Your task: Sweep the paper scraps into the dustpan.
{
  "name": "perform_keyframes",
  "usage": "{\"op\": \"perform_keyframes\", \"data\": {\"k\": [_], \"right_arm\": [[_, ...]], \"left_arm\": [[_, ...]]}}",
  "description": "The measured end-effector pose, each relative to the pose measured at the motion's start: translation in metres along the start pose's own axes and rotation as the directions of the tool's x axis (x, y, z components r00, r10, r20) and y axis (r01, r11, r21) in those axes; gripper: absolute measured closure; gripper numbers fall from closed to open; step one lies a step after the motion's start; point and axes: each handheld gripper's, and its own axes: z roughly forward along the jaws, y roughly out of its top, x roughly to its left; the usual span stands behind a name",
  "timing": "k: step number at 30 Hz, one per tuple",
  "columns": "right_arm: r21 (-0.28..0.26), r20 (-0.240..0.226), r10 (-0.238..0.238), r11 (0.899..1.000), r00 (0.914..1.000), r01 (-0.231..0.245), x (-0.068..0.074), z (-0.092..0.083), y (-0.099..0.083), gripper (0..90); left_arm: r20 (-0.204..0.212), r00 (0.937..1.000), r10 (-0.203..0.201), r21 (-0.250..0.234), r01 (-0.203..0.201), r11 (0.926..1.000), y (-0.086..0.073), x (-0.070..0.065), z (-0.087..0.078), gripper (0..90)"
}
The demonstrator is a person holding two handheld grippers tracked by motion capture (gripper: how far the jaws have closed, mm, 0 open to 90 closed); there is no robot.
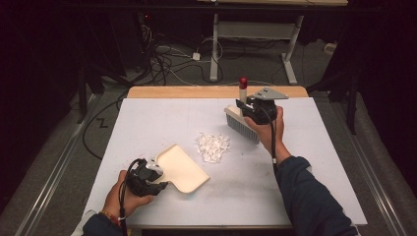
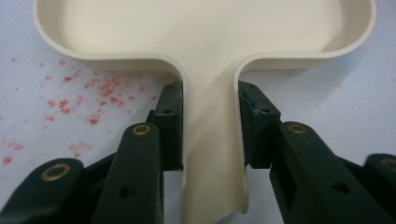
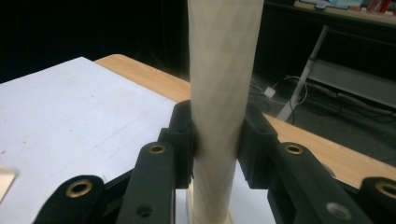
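Note:
A cream dustpan (image 1: 180, 167) lies flat on the white table sheet at the front left. My left gripper (image 1: 150, 181) is shut on its handle (image 2: 212, 140), both pads pressed against the handle's sides. A hand brush (image 1: 241, 125) with grey bristles and a red-tipped cream handle stands upright at the back right. My right gripper (image 1: 251, 105) is shut on that brush handle (image 3: 222, 93). Between dustpan and brush a small pile of white paper scraps (image 1: 212, 147) rests on the sheet.
Red specks (image 2: 70, 100) dot the white sheet (image 1: 147, 123) beside the dustpan. A bare wooden strip (image 1: 187, 92) runs along the table's far edge. Beyond it are cables and metal desk legs (image 1: 214, 54) on a dark floor.

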Motion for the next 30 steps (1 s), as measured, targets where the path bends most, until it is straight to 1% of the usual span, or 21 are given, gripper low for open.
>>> {"op": "perform_keyframes", "data": {"k": [3, 4, 5, 6, 9, 10, 12, 14, 15, 17, 19, 23, 26, 27, 29, 30], "right_arm": [[-0.009, 0.006, 0.001, 1.000, 1.0000, -0.001, 0.005, 0.010, 0.002, 70.7], [-0.014, 0.004, 0.006, 1.000, 1.0000, -0.006, 0.005, 0.013, 0.003, 70.7], [-0.022, 0.012, 0.012, 1.000, 0.9999, -0.011, 0.006, 0.015, 0.003, 70.7], [-0.030, 0.012, 0.015, 0.999, 0.9998, -0.015, 0.006, 0.018, 0.004, 70.7], [-0.035, 0.007, 0.014, 0.999, 0.9999, -0.013, 0.011, 0.023, 0.002, 70.7], [-0.046, -0.007, 0.032, 0.998, 0.9995, -0.032, 0.014, 0.024, 0.000, 70.7], [-0.044, -0.013, 0.034, 0.998, 0.9993, -0.034, 0.016, 0.024, 0.000, 70.7], [-0.033, -0.024, 0.019, 0.999, 0.9995, -0.020, 0.021, 0.024, 0.000, 70.6], [-0.020, -0.035, 0.001, 1.000, 0.9994, -0.002, 0.024, 0.024, 0.002, 70.6], [-0.016, -0.038, -0.003, 1.000, 0.9993, 0.002, 0.025, 0.024, 0.002, 70.6], [-0.011, -0.058, -0.007, 1.000, 0.9983, 0.007, 0.027, 0.023, 0.002, 70.6], [-0.007, -0.073, -0.032, 0.999, 0.9968, 0.032, 0.029, 0.018, 0.000, 70.5], [-0.008, -0.080, -0.022, 1.000, 0.9966, 0.022, 0.029, 0.014, -0.001, 70.5], [-0.010, -0.090, -0.016, 1.000, 0.9958, 0.015, 0.029, 0.014, -0.002, 70.5], [-0.017, -0.098, -0.030, 0.999, 0.9947, 0.029, 0.031, 0.012, -0.003, 70.4], [-0.016, -0.102, -0.036, 0.999, 0.9941, 0.034, 0.032, 0.011, -0.004, 70.4]], "left_arm": [[0.010, 1.0000, -0.002, -0.001, 0.002, 1.0000, 0.002, 0.001, -0.001, 63.6], [0.012, 0.9999, -0.003, -0.003, 0.003, 1.0000, 0.003, 0.001, -0.001, 63.6], [0.012, 0.9999, -0.003, -0.002, 0.003, 1.0000, 0.003, 0.000, 0.000, 63.6], [0.010, 0.9999, 0.003, -0.001, -0.003, 1.0000, 0.003, 0.000, 0.000, 63.6], [0.013, 0.9999, 0.000, 0.000, 0.000, 1.0000, 0.002, 0.000, 0.002, 63.6], [0.015, 0.9999, 0.001, 0.001, -0.001, 1.0000, 0.002, 0.001, 0.002, 63.6], [0.015, 0.9999, 0.005, 0.004, -0.005, 1.0000, 0.002, 0.001, 0.003, 63.6], [0.014, 0.9999, 0.005, 0.003, -0.005, 1.0000, 0.002, 0.001, 0.003, 63.6], [0.016, 0.9999, 0.004, 0.003, -0.004, 1.0000, 0.002, 0.001, 0.003, 63.6], [0.018, 0.9998, 0.004, 0.003, -0.004, 1.0000, 0.002, 0.002, 0.003, 63.6], [0.012, 0.9999, 0.009, 0.006, -0.009, 0.9999, 0.002, 0.001, 0.004, 63.6], [0.009, 0.9999, 0.009, 0.008, -0.009, 0.9999, 0.002, 0.000, 0.004, 63.5], [0.008, 0.9999, 0.008, 0.008, -0.008, 0.9999, 0.002, 0.000, 0.004, 63.6], [0.008, 0.9999, 0.008, 0.011, -0.008, 0.9999, 0.002, 0.000, 0.004, 63.6], [0.006, 0.9999, 0.013, 0.013, -0.013, 0.9998, 0.003, 0.000, 0.004, 63.5], [0.008, 0.9999, 0.008, 0.017, -0.008, 0.9998, 0.003, 0.000, 0.003, 63.5]]}}
